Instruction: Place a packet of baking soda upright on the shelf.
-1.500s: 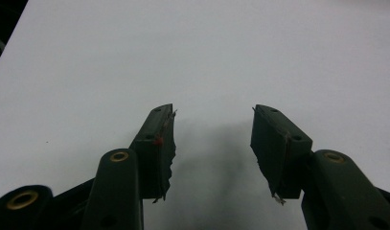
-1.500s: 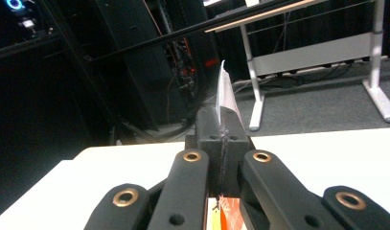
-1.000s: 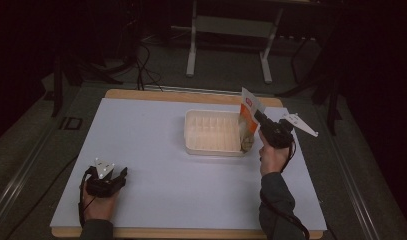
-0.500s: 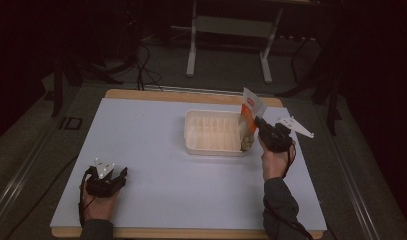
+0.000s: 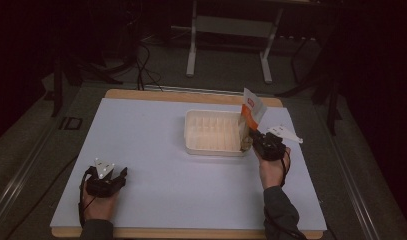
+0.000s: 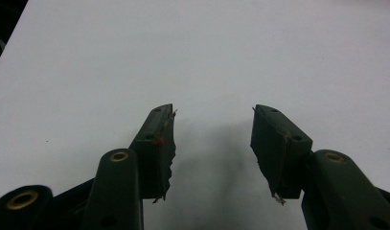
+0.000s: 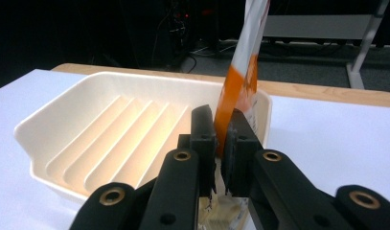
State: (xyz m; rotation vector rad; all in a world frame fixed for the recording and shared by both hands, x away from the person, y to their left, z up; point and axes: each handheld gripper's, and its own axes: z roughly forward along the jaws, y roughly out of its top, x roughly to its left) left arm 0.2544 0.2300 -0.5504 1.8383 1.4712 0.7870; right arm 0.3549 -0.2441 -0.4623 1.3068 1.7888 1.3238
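Note:
An orange-and-white packet (image 5: 251, 111) stands tilted over the right end of a cream ribbed tray (image 5: 187, 135). My right gripper (image 5: 252, 137) holds its lower part. In the right gripper view the packet (image 7: 240, 81) rises from between the jaws of the right gripper (image 7: 221, 117), just inside the tray's (image 7: 87, 91) right wall. Those jaws have just been opening slightly, and the pads still touch the packet. My left gripper (image 5: 116, 175) rests near the table's front left corner. In the left gripper view the left gripper (image 6: 212, 112) stands open over bare white table.
A white sheet (image 5: 156, 165) covers the table, with a wooden edge (image 5: 191, 233) showing at front and back. A metal stand (image 5: 231, 30) and cables (image 5: 141, 60) lie on the dark floor behind the table.
My right gripper has sunk a little with the packet, bringing its lower end down at the tray's right end. The left hand has stayed put.

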